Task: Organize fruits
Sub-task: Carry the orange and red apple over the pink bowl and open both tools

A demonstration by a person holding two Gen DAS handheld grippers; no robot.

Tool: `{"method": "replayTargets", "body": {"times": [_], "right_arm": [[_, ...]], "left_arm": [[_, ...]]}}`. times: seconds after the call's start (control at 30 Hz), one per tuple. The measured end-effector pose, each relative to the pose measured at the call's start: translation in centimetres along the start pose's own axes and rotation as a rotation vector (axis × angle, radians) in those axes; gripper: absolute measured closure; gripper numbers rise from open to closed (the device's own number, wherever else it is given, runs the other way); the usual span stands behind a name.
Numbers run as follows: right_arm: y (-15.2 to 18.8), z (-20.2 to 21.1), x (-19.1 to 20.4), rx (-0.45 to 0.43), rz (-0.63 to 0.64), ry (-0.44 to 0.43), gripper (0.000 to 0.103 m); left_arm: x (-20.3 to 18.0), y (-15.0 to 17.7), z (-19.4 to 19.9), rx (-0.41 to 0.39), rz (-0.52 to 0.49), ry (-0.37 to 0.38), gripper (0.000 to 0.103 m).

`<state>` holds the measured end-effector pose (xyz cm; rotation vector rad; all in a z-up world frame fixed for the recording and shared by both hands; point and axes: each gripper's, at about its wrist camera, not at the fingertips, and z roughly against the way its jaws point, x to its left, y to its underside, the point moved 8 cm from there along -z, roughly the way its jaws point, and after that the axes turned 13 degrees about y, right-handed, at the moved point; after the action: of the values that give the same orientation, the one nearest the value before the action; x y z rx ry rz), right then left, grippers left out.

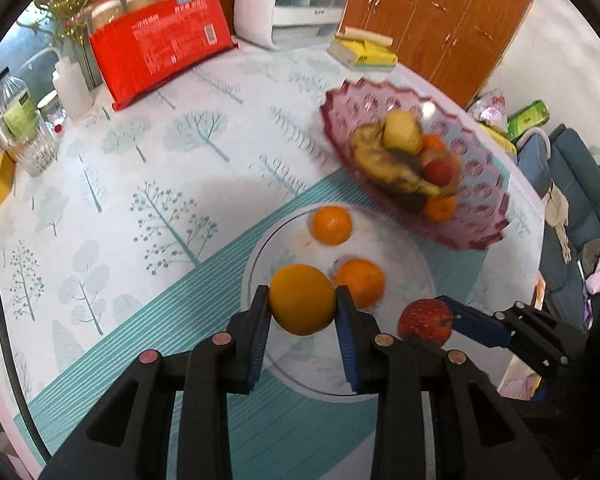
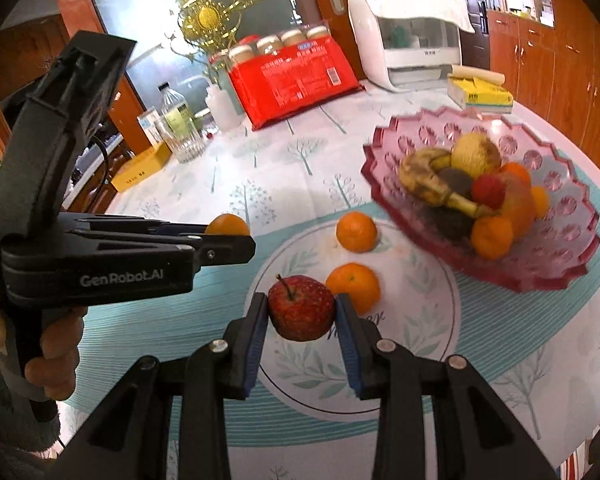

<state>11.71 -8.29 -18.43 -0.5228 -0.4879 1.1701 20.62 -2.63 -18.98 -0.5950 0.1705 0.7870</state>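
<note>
My left gripper (image 1: pixel 302 304) is shut on a large orange (image 1: pixel 302 299) and holds it above the round white patch of the tablecloth (image 1: pixel 404 240). My right gripper (image 2: pixel 302 312) is shut on a red apple (image 2: pixel 301 308); the apple also shows in the left wrist view (image 1: pixel 425 321). Two tangerines (image 2: pixel 356 232) (image 2: pixel 354 285) lie on the white patch. A pink glass fruit bowl (image 2: pixel 560 216) behind them holds a banana (image 2: pixel 428 180), a yellow fruit and several small fruits. The left gripper with its orange (image 2: pixel 227 225) shows at the left of the right wrist view.
A red package of jars (image 2: pixel 296 80), a white appliance (image 2: pixel 404 40) and a yellow box (image 2: pixel 480 92) stand at the back of the table. Bottles and a glass (image 2: pixel 184 136) stand at the far left. A sofa (image 1: pixel 572 184) lies beyond the table's right edge.
</note>
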Motion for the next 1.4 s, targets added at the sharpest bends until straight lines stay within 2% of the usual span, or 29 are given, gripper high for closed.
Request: {"method": "replayTargets", "body": {"times": [0.2,0.43,0.63,0.83,0.93,1.1,1.4], "right_arm": [[-2.0,2.0,-2.8,-0.032,0.007,-0.013,0.068],[-6.6,4.5,-7.9,-0.094,0.007,-0.017,0.068],[-10.8,5.6,-12.2,-0.136,0.015,-0.018,0.068],[-15.0,4.7,-16.9,-0.163,0.022,0.003,0.068],[-16.3,2.9,-19.0,-0.145,0.009,0.01,0.068],[-17.0,-0.9,-21.4,-0.088,-0.019,0.017,0.068],[-14.2,-7.5,-23.0,0.075,-0.032,0.029,0.068]], "left_arm": [[-3.6,-1.5,0.5,-0.021,0.012,-0.012,0.073],[-8.2,-4.9,1.0,-0.075,0.011,-0.047,0.073],[-10.1,-8.1,0.2,-0.096,0.049,-0.06,0.073],[-11.2,-12.2,-1.6,-0.133,0.076,-0.08,0.073],[-11.4,-13.6,-3.0,-0.139,0.085,-0.091,0.073],[-11.1,-14.7,-6.7,-0.104,0.117,-0.109,0.073],[-9.9,-14.7,-12.6,-0.023,0.156,-0.127,0.073]]}}
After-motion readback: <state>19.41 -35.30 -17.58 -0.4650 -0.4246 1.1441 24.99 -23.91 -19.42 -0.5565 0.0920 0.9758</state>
